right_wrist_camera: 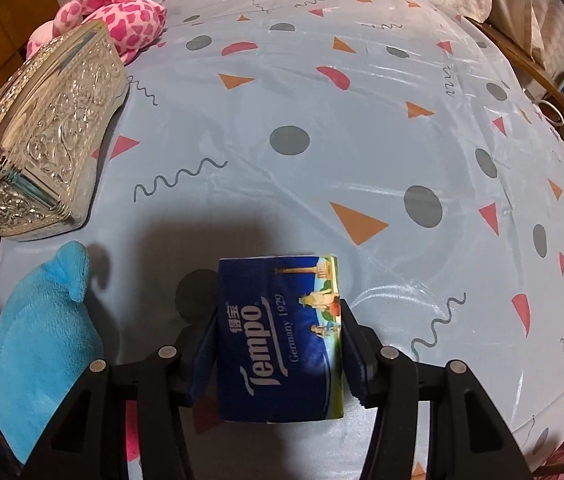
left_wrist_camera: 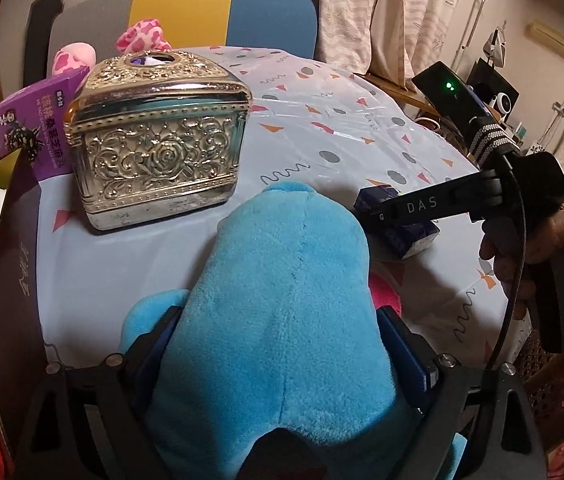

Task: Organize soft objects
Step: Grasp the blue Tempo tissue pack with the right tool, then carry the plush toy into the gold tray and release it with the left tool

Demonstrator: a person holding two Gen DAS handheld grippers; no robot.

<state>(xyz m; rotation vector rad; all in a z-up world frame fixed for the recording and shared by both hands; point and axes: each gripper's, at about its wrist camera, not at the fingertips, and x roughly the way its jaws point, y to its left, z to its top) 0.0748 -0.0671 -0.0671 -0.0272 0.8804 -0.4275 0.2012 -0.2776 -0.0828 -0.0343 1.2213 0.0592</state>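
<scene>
The right claw grips a blue tissue pack printed "Tempo" and "Germany 1929", resting on the patterned worktop. The left claw is clamped around a blue plush toy. "DAS" is readable on the right claw's finger. An embossed metal box stands beside a purple carton with Chinese lettering.

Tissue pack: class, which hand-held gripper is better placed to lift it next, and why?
Right. The right hand-held gripper already brackets the tissue pack, pads at its sides; the left hand-held gripper is full with the blue plush toy.
</scene>
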